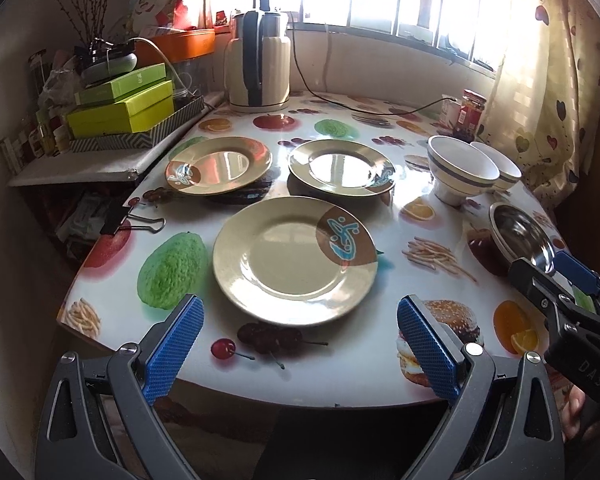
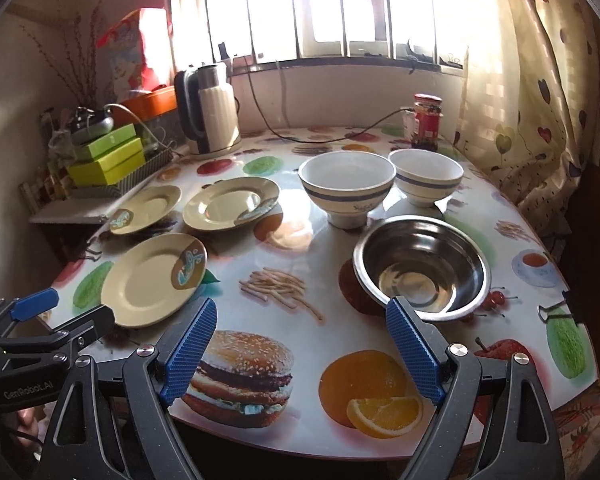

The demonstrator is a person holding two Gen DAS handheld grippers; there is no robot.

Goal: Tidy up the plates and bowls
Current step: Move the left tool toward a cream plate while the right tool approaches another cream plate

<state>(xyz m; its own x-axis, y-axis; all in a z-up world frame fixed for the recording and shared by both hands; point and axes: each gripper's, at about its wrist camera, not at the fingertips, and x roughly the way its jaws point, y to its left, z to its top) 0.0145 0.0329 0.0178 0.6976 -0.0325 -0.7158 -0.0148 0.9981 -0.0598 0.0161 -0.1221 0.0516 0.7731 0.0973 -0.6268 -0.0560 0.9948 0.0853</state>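
Observation:
Three cream plates with a brown-and-blue motif lie apart on the fruit-print table: a near plate [image 1: 292, 260] [image 2: 154, 280], a far left plate [image 1: 219, 165] [image 2: 146, 209] and a far middle plate [image 1: 342, 166] [image 2: 231, 204]. To the right stand two white bowls with blue bands [image 1: 462, 170] [image 2: 347, 184], [image 1: 500, 168] [image 2: 426, 176], and a steel bowl [image 1: 520, 236] [image 2: 422, 266]. My left gripper [image 1: 300, 340] is open just short of the near plate. My right gripper [image 2: 300, 344] is open in front of the steel bowl, nothing between its fingers.
An electric kettle [image 1: 258, 68] with its cord stands at the back. Stacked green boxes [image 1: 120, 108] sit on a side shelf at left. A red-lidded jar [image 2: 426, 122] stands by the curtain [image 2: 532, 92]. Binder clips [image 1: 134, 220] grip the table edge.

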